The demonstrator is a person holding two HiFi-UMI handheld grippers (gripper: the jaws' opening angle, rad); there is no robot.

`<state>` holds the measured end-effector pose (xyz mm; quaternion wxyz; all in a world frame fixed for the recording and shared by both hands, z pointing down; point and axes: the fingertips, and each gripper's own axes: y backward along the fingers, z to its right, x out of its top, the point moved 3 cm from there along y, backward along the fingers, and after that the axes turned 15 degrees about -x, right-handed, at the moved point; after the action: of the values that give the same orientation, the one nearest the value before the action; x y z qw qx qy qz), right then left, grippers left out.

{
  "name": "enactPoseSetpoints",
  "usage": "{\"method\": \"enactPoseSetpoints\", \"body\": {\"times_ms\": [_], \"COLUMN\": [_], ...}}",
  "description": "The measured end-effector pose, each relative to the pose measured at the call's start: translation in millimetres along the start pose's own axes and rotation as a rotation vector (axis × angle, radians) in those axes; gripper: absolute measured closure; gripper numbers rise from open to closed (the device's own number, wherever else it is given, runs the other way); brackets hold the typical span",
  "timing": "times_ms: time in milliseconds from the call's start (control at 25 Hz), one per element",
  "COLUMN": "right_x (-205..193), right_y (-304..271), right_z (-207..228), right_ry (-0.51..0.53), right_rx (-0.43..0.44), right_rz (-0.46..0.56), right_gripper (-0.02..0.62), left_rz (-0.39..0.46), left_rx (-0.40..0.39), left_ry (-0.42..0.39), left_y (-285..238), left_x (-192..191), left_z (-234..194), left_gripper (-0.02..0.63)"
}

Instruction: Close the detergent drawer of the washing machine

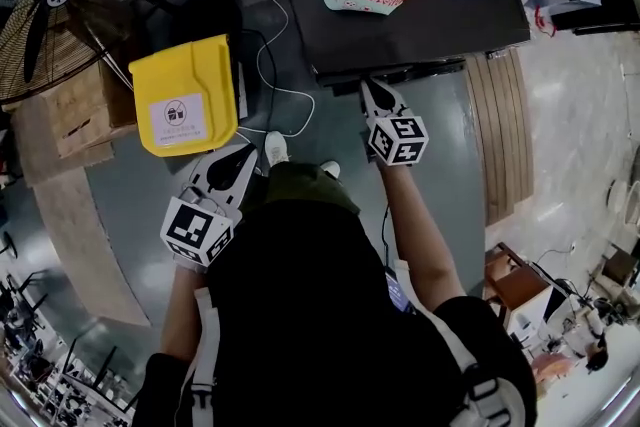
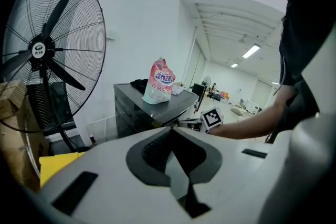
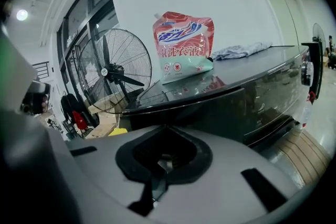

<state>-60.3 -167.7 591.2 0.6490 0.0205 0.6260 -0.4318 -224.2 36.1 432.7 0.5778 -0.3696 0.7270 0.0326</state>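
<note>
Aiming my right gripper [image 1: 372, 91], jaws together and empty, at detergent drawer [image 3: 210, 110]; off-centre push may skew, jam it. Left gripper [image 1: 241, 163] closed, empty.

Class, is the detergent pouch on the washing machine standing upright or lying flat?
Upright: the detergent pouch stands on its base on the washing machine top, with its spout corner uppermost.

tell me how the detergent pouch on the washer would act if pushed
The pouch stands upright on a narrow base on the washer, so a push near its top would probably tip it. Its bulging sides suggest liquid inside: likely soft, and heavy for its size. The glossy film may be slippery.
</note>
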Motion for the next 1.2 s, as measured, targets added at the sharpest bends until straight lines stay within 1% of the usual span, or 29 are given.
{"method": "enactPoseSetpoints", "body": {"times_ms": [240, 520, 840, 1200], "right_x": [20, 44, 74, 108], "right_y": [15, 48, 103, 172], "right_z": [-4, -8, -11, -19], "right_ry": [-0.016, -0.022, -0.010, -0.023], "right_rx": [-0.004, -0.021, -0.049, -0.088], "right_rz": [0.027, 0.064, 0.109, 0.189], "right_gripper": [0.578, 0.577, 0.577, 0.577], "left_rz": [0.025, 0.059, 0.097, 0.144], "left_rx": [-0.030, -0.073, -0.131, -0.209], "left_ry": [-0.011, -0.033, -0.058, -0.099], "left_y": [-10, -26, -45, -59], "left_x": [16, 30, 52, 79], "left_z": [-2, 1, 8, 22], "left_gripper": [0.595, 0.595, 0.595, 0.595]}}
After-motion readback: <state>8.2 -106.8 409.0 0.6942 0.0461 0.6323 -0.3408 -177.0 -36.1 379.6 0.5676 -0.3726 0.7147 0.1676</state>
